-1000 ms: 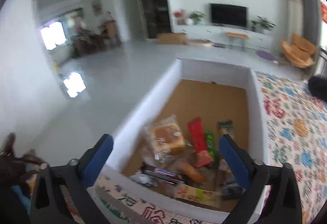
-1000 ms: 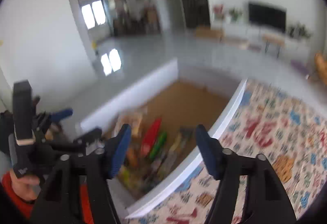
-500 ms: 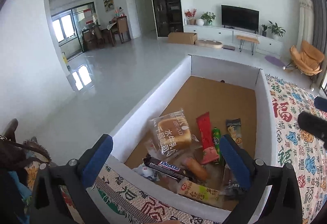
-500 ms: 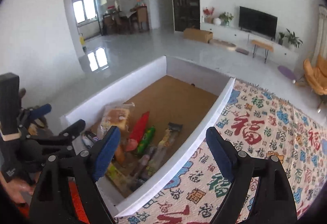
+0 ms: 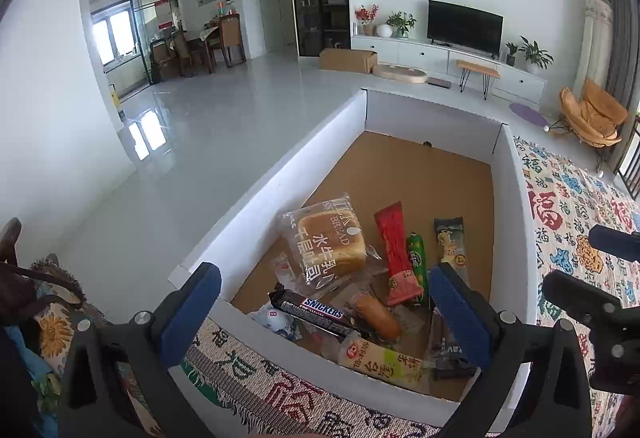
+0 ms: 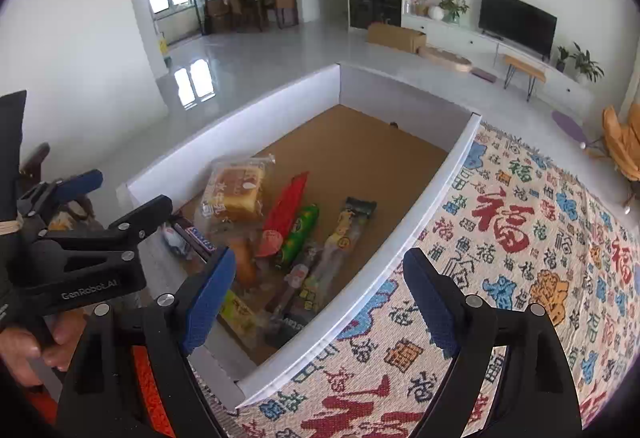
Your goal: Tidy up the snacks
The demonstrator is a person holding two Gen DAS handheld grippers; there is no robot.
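Note:
A white-walled box (image 5: 280, 190) with a brown floor holds a heap of snacks at its near end. In the heap lie a bread packet (image 5: 328, 242), a red packet (image 5: 396, 254), a green sausage (image 5: 416, 258), a Snickers bar (image 5: 316, 314) and a yellow-green packet (image 5: 380, 358). My left gripper (image 5: 326, 312) hangs open over the near rim, empty. My right gripper (image 6: 320, 296) is wide open and empty above the box's right wall (image 6: 420, 206), with the bread packet (image 6: 236, 194) and the red packet (image 6: 286, 210) ahead of it to the left.
A patterned cloth (image 6: 520, 238) covers the surface right of the box and runs under its near edge (image 5: 256, 390). A person's hand (image 6: 24, 350) holds the left gripper's handle. Grey floor lies beyond the box's left wall; a TV unit stands far behind.
The right gripper's jaws have widened and it has come down closer to the box's right wall. It now shows at the right edge of the left wrist view. The left gripper has barely moved.

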